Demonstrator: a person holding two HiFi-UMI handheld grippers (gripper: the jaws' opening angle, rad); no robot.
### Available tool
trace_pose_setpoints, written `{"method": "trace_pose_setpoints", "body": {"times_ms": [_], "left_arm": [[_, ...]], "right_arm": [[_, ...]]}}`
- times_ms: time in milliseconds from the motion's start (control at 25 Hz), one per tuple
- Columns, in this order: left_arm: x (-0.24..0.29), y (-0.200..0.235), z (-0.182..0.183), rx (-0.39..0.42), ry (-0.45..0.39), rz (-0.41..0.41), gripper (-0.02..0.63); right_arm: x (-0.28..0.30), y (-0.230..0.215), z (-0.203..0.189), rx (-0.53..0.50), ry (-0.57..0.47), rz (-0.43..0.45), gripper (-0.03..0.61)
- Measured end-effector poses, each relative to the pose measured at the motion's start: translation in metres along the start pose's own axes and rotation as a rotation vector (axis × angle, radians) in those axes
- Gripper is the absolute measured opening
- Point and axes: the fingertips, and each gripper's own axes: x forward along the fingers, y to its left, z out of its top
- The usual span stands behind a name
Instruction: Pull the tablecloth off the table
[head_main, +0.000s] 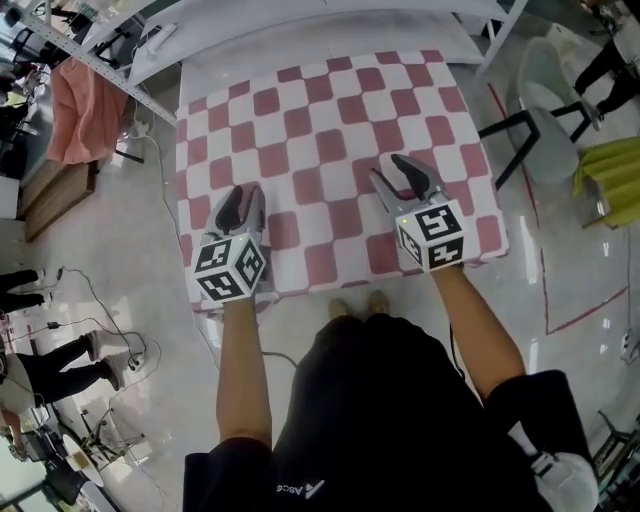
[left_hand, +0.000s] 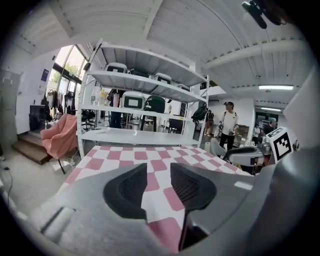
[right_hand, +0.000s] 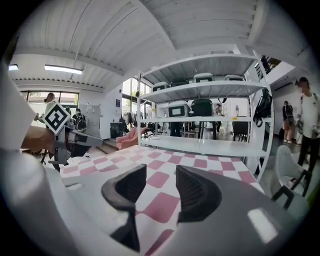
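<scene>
Tablecloth (head_main: 330, 150), pink-and-white checked, covers the whole surface in the head view, its long axis running straight away from the person and its near hem hanging just in front of their body. The left gripper (head_main: 240, 205) sits over the near left part of the cloth, close to that corner. The right gripper (head_main: 403, 183) is over the near right part, a little further in from the hem. Both point away from the person, so the hem they would need to catch lies behind the jaws, under the marker cubes.

Left gripper view: the left gripper (left_hand: 159, 180) has its jaws parted with a clear gap, and only the flat tablecloth (left_hand: 150, 155) shows through it; nothing is pinched. A white shelving rack (left_hand: 145, 105) stands beyond the far end.

Right gripper view: the right gripper (right_hand: 161, 185) is likewise parted and holds nothing, with the tablecloth (right_hand: 200, 162) lying smooth beneath and ahead.

Judging by this, the pull has not begun. Each gripper looks equally placed to take its own side, and the draw would run back toward the person.
</scene>
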Motion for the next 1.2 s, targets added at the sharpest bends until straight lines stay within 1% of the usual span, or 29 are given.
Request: {"method": "trace_pose_setpoints", "body": {"times_ms": [160,320,520,640,800,920,1080,1200], "left_arm": [[0.026,0.022,-0.023,-0.014,0.109,0.028,0.195],[0.05,0.042,-0.05,-0.017,0.229,0.059,0.244],[0.073,0.066,-0.079,-0.027,0.354,0.109,0.276],[0.082,0.082,-0.095,-0.034,0.419,0.147,0.287],[0.09,0.095,-0.119,-0.056,0.502,0.173,0.296],[0.093,0.096,-0.124,-0.064,0.528,0.177,0.301],[0.094,0.094,-0.124,-0.051,0.536,0.179,0.292],[0.095,0.089,-0.121,-0.026,0.525,0.163,0.238]], "right_arm": [[0.023,-0.022,-0.026,0.02,0.104,-0.043,0.235],[0.044,-0.049,-0.058,0.063,0.227,-0.085,0.303],[0.06,-0.078,-0.095,0.086,0.377,-0.129,0.335],[0.066,-0.092,-0.111,0.099,0.432,-0.156,0.349],[0.073,-0.102,-0.128,0.12,0.494,-0.171,0.368],[0.074,-0.104,-0.131,0.153,0.507,-0.172,0.374],[0.075,-0.102,-0.13,0.147,0.513,-0.175,0.37],[0.077,-0.095,-0.129,0.133,0.507,-0.169,0.305]]}}
